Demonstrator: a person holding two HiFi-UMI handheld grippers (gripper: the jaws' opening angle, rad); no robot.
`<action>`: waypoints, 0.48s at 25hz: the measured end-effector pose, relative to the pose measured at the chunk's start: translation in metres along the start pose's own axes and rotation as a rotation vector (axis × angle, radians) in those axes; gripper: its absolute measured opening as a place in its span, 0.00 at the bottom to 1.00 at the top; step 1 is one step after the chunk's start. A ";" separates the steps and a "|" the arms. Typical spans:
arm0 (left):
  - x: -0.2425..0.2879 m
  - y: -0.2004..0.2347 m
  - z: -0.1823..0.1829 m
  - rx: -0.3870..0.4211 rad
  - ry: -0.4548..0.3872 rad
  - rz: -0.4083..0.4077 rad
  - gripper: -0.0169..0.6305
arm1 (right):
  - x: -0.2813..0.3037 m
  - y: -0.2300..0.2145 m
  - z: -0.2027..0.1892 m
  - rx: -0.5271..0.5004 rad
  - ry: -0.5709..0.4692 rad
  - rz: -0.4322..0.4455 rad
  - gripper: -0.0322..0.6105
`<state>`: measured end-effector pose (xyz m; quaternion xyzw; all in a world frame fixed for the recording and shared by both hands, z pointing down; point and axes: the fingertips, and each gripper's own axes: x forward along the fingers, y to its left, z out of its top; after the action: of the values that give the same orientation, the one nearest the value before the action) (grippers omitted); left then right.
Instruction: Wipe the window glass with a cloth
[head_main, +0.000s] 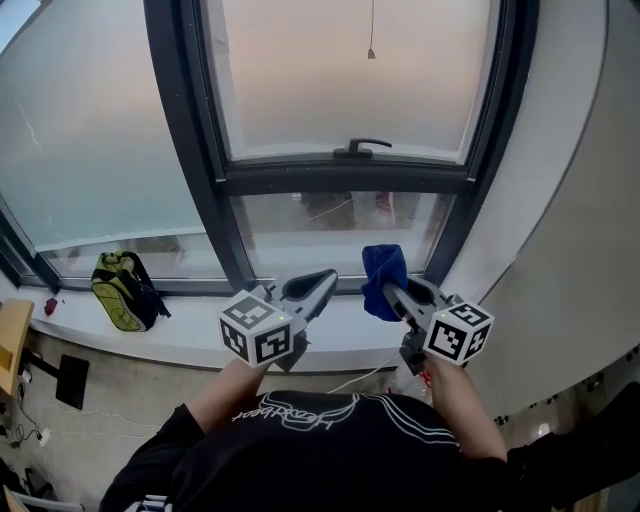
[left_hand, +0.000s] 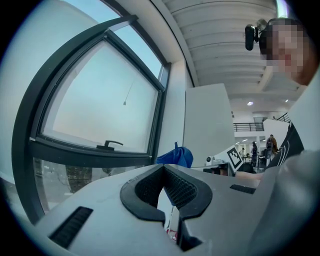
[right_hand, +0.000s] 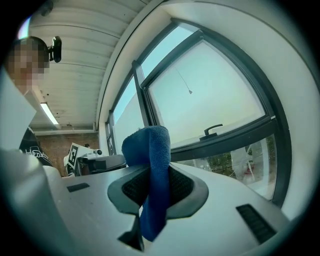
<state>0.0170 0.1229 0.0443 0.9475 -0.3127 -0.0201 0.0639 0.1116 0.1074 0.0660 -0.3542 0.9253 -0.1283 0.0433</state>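
A blue cloth (head_main: 383, 277) is pinched in my right gripper (head_main: 393, 292), which is shut on it; in the right gripper view the cloth (right_hand: 151, 175) stands folded between the jaws and bulges above them. My left gripper (head_main: 322, 281) is shut with nothing in it, its jaws touching at the tips (left_hand: 163, 169). Both grippers are held side by side just short of the lower window glass (head_main: 330, 225), above the white sill (head_main: 190, 325). The upper pane (head_main: 350, 75) has a dark handle (head_main: 360, 148) on its frame.
A yellow-and-black backpack (head_main: 120, 290) lies on the sill at the left. A dark mullion (head_main: 195, 150) splits the window; a white wall (head_main: 570, 230) stands at the right. A pull cord (head_main: 371, 30) hangs over the upper pane. Cables lie on the floor below.
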 end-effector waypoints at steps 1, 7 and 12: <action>0.000 -0.001 0.001 0.001 -0.001 -0.001 0.04 | 0.000 0.001 0.001 -0.001 -0.001 0.001 0.15; -0.003 0.005 0.004 -0.003 -0.017 0.006 0.04 | 0.002 0.001 0.003 0.000 -0.006 -0.002 0.15; -0.001 0.007 -0.001 -0.009 -0.017 -0.002 0.03 | 0.002 -0.003 0.001 -0.016 -0.005 -0.015 0.15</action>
<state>0.0125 0.1183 0.0465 0.9473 -0.3122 -0.0296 0.0656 0.1117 0.1037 0.0659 -0.3619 0.9235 -0.1203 0.0418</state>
